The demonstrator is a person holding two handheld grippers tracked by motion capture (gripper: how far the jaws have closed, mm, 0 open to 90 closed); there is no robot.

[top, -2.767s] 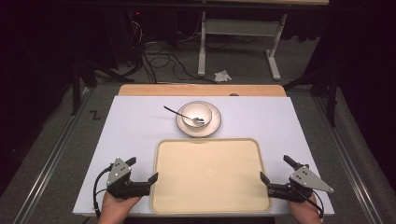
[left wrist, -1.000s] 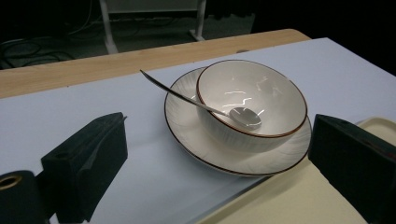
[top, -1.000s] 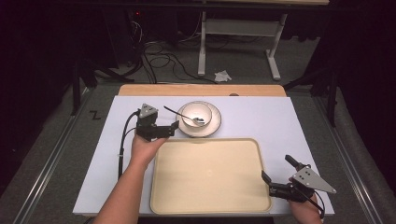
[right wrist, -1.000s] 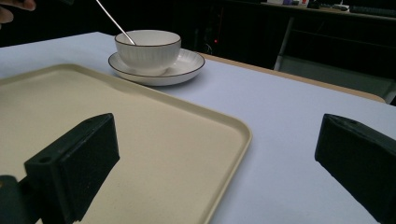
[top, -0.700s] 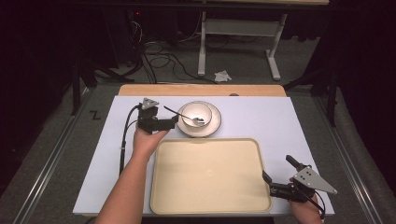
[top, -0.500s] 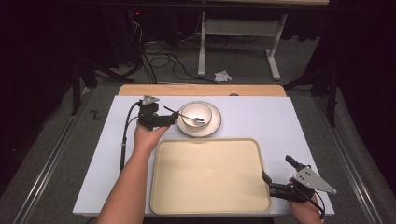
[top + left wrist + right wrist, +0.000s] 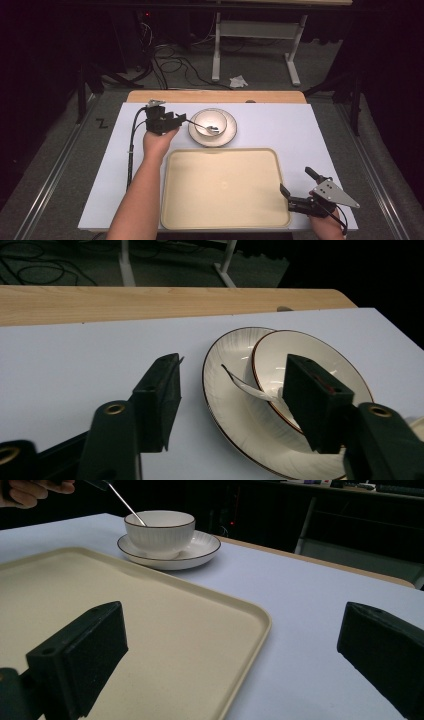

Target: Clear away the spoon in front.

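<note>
Left forearm stretched forward across the desk (image 7: 300, 130), wrist level, hand wrapped round the left tool (image 7: 181, 119), which points toward 3 o'clock at the spoon (image 7: 202, 126). Its jaws have just been closing and stand about half open; the thin metal spoon handle lies between them in the left gripper view, the handle tip still in the gap, pads not clearly pressing on it. The spoon leans on the rim of the bowl (image 7: 210, 121), its scoop end inside. The bowl is round, glossy white ceramic with ribbed sides and a dark rim line, and sits on a matching saucer (image 7: 228, 136) at 12 o'clock from the tray (image 7: 225, 187). The tray is a cream, matte rounded rectangle with a raised lip. Right hand low at 5 o'clock, by the tray's near right corner; right tool (image 7: 296, 187) wide open, holding nothing. Desk top is smooth pale sheet with a wood strip at the far edge.
</note>
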